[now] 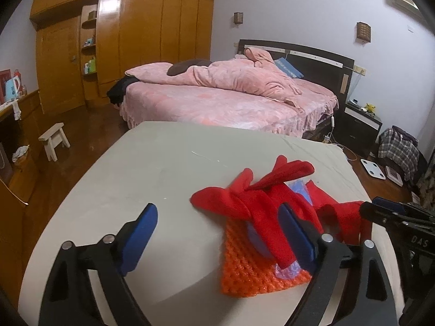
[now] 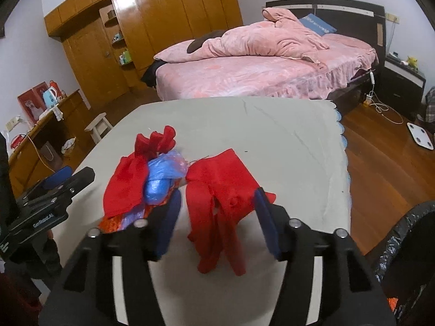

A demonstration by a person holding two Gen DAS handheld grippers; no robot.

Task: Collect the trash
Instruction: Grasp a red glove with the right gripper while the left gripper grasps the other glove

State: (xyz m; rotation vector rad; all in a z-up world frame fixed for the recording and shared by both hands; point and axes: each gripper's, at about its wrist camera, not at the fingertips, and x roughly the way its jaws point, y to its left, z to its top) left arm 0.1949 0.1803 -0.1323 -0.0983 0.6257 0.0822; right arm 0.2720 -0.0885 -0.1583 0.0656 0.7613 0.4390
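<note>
Bedroom all around me: pink bed (image 1: pixel 217 100) at the back, wooden wardrobe (image 1: pixel 136 35) behind it, and up front the table (image 2: pixel 272 135) under its pale cloth. On it I see the trash: a red cloth (image 2: pixel 217 190) lying flat, and just left of it a heap of red cloth pieces (image 2: pixel 127 184) over a blue plastic bag (image 2: pixel 160 179) and an orange mesh piece (image 1: pixel 244 269). My right gripper (image 2: pixel 217 217) stands spread, the red cloth between its fingers, pads not pressing it. My left gripper (image 1: pixel 214 236) is wide too, its right finger (image 1: pixel 296 236) against the heap, gripping nothing. Black-lined bin (image 2: pixel 402 239) sits at the lower right.
</note>
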